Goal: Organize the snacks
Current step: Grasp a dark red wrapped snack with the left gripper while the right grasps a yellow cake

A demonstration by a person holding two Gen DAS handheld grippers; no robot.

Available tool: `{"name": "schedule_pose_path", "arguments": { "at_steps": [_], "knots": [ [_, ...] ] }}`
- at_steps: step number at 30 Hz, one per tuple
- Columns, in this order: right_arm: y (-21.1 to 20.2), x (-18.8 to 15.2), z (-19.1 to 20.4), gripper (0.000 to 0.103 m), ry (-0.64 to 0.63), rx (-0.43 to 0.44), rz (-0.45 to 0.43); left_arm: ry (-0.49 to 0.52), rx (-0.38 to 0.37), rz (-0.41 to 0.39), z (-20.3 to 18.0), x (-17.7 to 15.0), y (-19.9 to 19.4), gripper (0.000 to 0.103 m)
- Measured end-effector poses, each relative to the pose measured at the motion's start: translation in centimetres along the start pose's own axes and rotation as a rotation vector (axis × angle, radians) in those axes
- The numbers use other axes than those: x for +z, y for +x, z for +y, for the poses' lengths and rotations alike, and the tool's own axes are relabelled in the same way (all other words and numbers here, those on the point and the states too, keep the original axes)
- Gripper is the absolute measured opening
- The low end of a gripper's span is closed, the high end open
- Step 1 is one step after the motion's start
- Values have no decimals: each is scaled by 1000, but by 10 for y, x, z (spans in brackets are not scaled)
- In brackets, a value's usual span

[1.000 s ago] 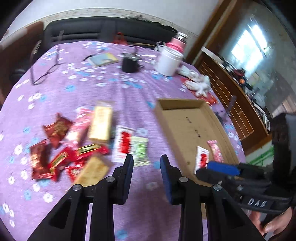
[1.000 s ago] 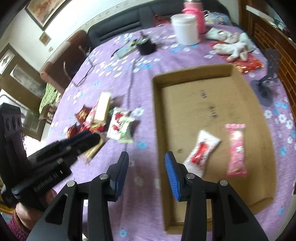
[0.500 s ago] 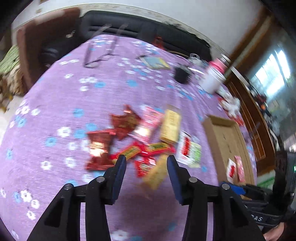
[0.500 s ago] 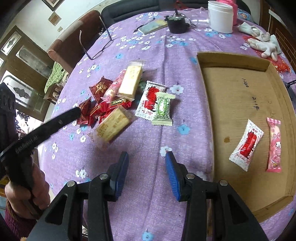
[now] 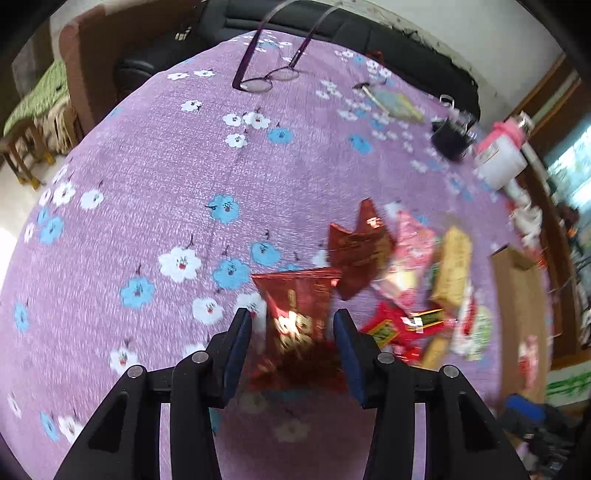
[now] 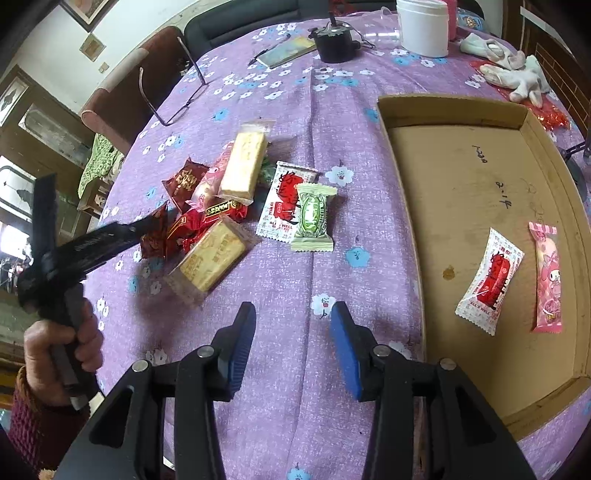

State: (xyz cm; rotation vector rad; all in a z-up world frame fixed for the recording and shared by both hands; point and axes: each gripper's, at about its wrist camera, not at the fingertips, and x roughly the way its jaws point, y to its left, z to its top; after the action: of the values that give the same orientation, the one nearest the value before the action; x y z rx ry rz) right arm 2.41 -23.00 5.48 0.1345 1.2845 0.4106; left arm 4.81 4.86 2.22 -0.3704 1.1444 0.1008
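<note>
A heap of wrapped snacks lies on the purple flowered tablecloth, left of a cardboard tray. The tray holds a white and red packet and a pink packet. My left gripper is open, its fingers on either side of a dark red packet at the heap's left end; it also shows in the right wrist view at that packet. My right gripper is open and empty above bare cloth, between the heap and the tray.
Glasses lie at the far left of the table. A notebook, a black pot, a white jar and white gloves stand at the far side. A brown chair is beyond the table's edge.
My left gripper has swung left and down to the heap's left end, and now straddles the dark red packet. My right gripper has backed off from the tray to over the cloth.
</note>
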Motion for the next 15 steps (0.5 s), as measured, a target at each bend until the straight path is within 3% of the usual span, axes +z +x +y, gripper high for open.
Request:
{"name": "schedule_pose_path", "arguments": {
  "at_steps": [3, 8, 15],
  "knots": [
    [6, 4, 8, 43, -6, 10, 9, 64, 43, -32, -1, -1, 0, 34],
    [22, 19, 24, 51, 15, 65, 34, 113, 60, -43, 11, -14, -8, 33],
    [66, 37, 40, 52, 157, 149, 125, 148, 65, -40, 25, -31, -17, 33]
  ]
}}
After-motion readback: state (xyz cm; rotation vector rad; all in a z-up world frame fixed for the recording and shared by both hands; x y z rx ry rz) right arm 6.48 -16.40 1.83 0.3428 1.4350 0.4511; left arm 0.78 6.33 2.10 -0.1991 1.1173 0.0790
